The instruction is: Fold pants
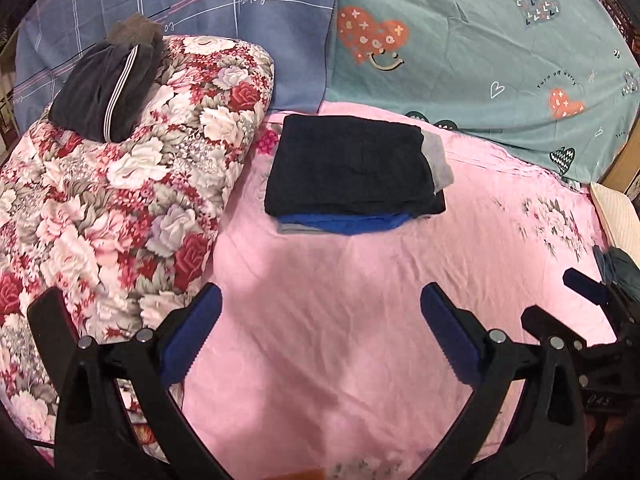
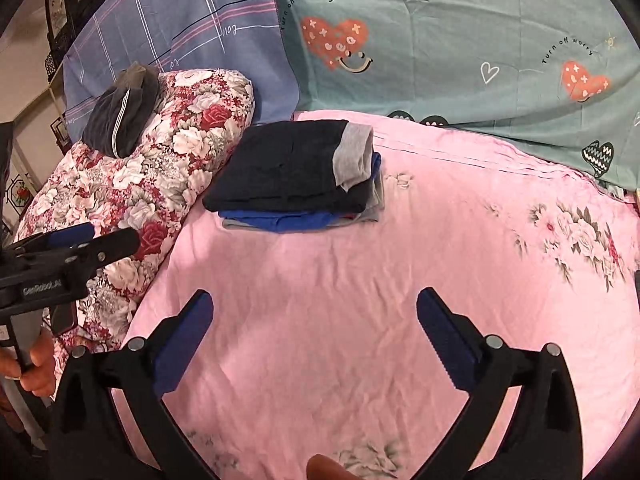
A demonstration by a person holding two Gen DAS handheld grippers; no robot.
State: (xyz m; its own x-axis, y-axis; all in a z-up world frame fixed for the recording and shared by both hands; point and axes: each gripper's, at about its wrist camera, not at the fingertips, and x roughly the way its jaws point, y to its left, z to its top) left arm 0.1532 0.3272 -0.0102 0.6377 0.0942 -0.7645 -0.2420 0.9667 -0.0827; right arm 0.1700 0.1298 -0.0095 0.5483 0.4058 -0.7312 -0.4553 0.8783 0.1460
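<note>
A stack of folded clothes lies on the pink bed sheet [image 1: 340, 300], topped by folded black pants [image 1: 352, 166] with blue and grey garments under them; it also shows in the right wrist view [image 2: 284, 168]. Dark grey pants with a white side stripe [image 1: 108, 88] lie crumpled on the floral quilt [image 1: 120, 200], also in the right wrist view [image 2: 120, 112]. My left gripper [image 1: 320, 308] is open and empty above bare sheet, in front of the stack. My right gripper [image 2: 312, 312] is open and empty, also short of the stack.
A blue plaid pillow [image 1: 200, 8] and a teal heart-print pillow [image 1: 480, 40] stand behind the stack. The rolled floral quilt fills the left side. The right gripper shows at the right edge of the left wrist view [image 1: 592, 320].
</note>
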